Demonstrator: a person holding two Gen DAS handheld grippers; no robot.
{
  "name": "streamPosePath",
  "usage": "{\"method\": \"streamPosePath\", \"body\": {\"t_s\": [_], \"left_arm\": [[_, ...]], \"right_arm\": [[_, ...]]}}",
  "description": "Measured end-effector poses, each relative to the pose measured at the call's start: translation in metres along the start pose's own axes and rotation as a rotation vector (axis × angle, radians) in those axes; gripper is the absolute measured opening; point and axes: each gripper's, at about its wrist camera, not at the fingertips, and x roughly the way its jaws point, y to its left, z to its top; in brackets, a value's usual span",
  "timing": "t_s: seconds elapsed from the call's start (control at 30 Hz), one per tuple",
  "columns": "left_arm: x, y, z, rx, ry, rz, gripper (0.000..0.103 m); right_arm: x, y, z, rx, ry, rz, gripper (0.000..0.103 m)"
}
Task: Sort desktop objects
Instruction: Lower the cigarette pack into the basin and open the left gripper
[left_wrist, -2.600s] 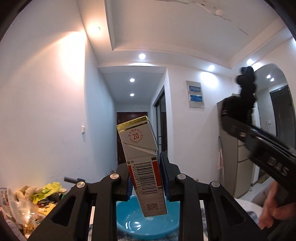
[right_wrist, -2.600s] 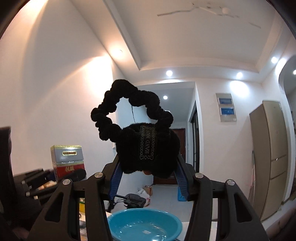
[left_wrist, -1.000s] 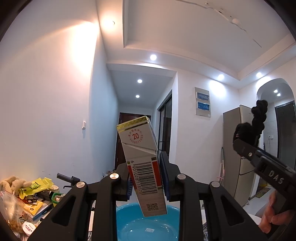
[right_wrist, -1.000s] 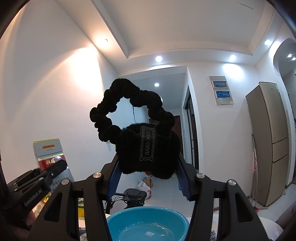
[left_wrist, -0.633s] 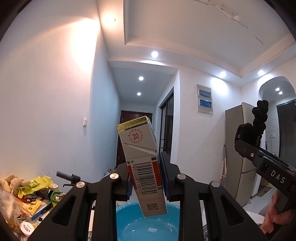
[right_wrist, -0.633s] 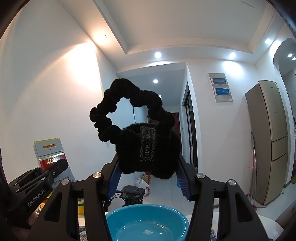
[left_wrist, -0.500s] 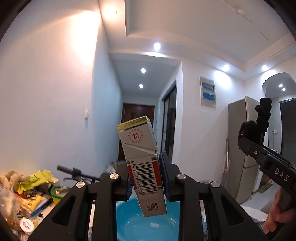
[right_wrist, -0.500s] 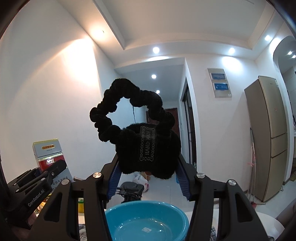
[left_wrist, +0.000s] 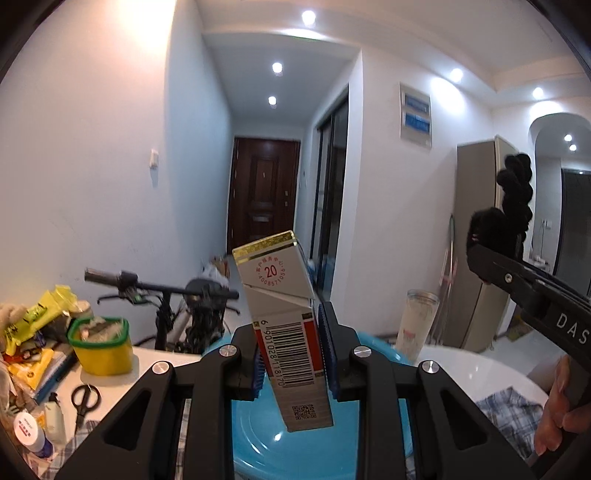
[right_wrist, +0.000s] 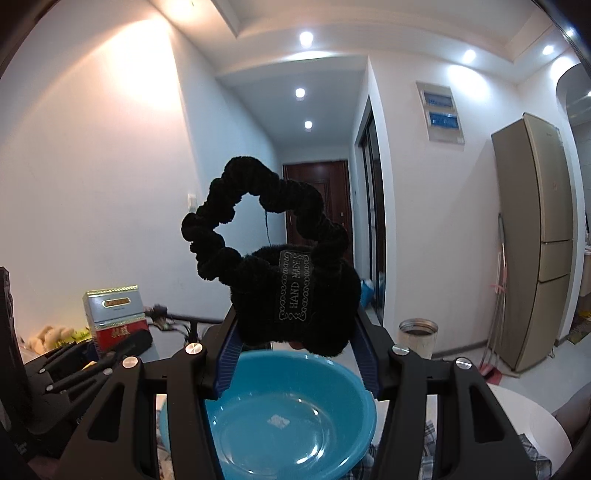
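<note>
A bicycle (left_wrist: 166, 295) stands behind the worktop (left_wrist: 155, 358); a fridge (right_wrist: 532, 236) stands right, a dark door (left_wrist: 264, 195) down the hallway.

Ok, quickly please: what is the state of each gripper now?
Left gripper: closed on the white and red cardboard box with a barcode.
Right gripper: closed on the black fuzzy fabric scrunchie.
</note>
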Motion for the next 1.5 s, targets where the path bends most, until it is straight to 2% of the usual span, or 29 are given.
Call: {"method": "streamPosePath", "body": {"t_s": [0.3,0.5,0.93,1.2,1.5], "left_arm": [[0.062,0.009,-0.038,-0.041,0.229,-0.007,0.027],[0.093,0.009,-0.063,-0.028,0.324,0.009,0.027],[0.123,0.02,-0.093,-0.07,0.453,0.022,0.027],[0.138,0.013,-0.111,-0.045,0.537,0.004,0.027],[0.14,0.01,-0.115,-0.033,0.552,0.017,0.027]], "right_arm": [[0.045,-0.002,-0.032,-0.015,0.169,0.01,0.053],[0.065,-0.004,-0.052,-0.024,0.262,0.014,0.053],[0.109,-0.008,-0.092,-0.039,0.497,0.03,0.053],[0.133,-0.005,-0.118,-0.03,0.622,0.067,0.053],[0.146,-0.007,-0.136,-0.025,0.694,0.072,0.053]]}}
